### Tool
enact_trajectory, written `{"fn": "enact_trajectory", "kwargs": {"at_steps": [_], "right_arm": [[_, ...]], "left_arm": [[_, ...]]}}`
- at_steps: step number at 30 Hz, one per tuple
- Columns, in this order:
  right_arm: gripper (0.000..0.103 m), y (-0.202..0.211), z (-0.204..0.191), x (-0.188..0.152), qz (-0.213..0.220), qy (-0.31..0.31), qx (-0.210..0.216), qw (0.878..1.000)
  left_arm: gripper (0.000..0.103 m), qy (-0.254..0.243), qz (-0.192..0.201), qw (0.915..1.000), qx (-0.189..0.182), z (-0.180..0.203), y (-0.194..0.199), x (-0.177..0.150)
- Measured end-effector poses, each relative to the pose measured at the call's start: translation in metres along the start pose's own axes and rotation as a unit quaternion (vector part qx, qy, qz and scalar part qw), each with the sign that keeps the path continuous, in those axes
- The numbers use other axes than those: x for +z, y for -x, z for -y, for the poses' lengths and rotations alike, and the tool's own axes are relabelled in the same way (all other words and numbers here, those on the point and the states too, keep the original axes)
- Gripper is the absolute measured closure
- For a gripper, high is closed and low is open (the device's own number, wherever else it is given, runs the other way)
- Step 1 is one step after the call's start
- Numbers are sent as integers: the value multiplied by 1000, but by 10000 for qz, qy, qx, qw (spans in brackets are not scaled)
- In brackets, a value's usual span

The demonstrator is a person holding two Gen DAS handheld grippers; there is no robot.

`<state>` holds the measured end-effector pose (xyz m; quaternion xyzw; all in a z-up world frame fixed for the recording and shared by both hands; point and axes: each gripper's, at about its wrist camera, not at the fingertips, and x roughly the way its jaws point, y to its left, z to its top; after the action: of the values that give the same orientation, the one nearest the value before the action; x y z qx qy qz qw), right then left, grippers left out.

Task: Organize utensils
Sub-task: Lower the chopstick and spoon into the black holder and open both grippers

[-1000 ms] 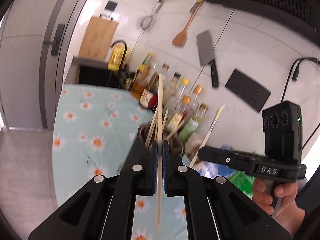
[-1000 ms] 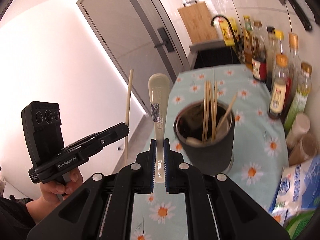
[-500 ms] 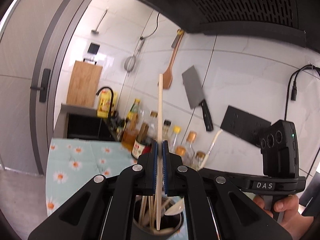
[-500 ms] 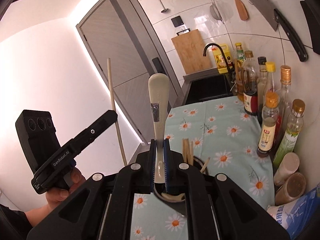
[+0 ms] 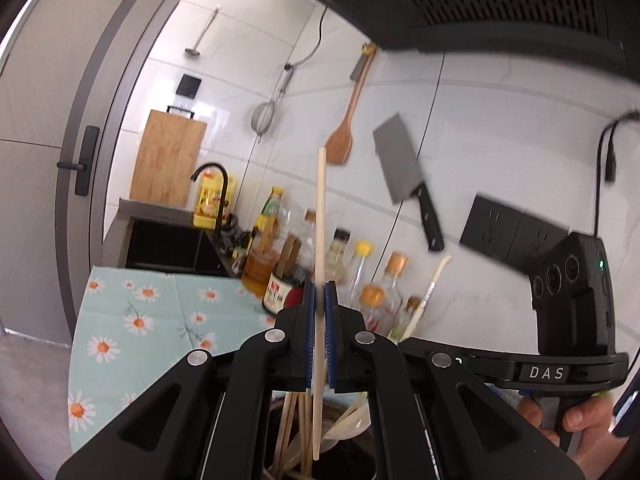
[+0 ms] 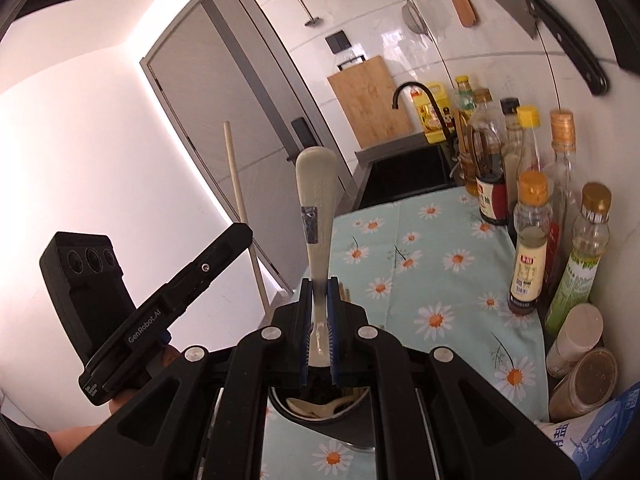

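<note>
Bare daisy tablecloth [image 6: 404, 256] left of wall-side bottles [image 6: 528, 240]; holder [image 6: 320, 412] crowded with chopsticks.

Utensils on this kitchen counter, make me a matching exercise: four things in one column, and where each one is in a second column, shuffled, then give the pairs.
Things
1. chopstick
2. spoon
3. cleaver
4. cutting board

Places
A. hanging on the tiled wall
B. clamped upright in the right gripper
C. leaning behind the sink
D. clamped upright in the left gripper, over the utensil holder

Pairs: 1-D, 2-B, 3-A, 4-C
</note>
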<state>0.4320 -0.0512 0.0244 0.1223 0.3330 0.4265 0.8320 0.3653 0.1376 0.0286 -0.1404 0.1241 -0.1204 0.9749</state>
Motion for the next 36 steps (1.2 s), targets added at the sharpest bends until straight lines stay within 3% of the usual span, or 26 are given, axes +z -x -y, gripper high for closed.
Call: {"fn": "enact_trajectory", "kwargs": {"at_steps": [8, 27, 31, 33, 34, 35, 36], "right_arm": [[94, -26, 15, -26, -354, -164, -46, 9992], [94, -34, 11, -36, -540, -45, -216, 9983], [77, -31, 11, -36, -557, -122, -159, 9982], [75, -26, 9, -36, -513, -134, -172, 9984], [74, -24, 8, -35, -499, -140, -172, 9985], [74, -22, 7, -35, -489, -150, -165, 9986], [74, -20, 6, -36, -486, -153, -162, 9986]], "left_arm": [[99, -148, -316, 9992, 196, -6, -12, -35], [99, -358, -682, 9968, 207, 5, 0, -75], [98, -290, -693, 9967, 299, 4, 8, -77], [98, -274, -680, 9967, 350, 3, 13, -77], [95, -255, -687, 9967, 352, 3, 15, -77], [83, -239, -687, 9967, 371, 2, 17, -77], [78, -197, -670, 9968, 387, 1, 20, -76]]}}
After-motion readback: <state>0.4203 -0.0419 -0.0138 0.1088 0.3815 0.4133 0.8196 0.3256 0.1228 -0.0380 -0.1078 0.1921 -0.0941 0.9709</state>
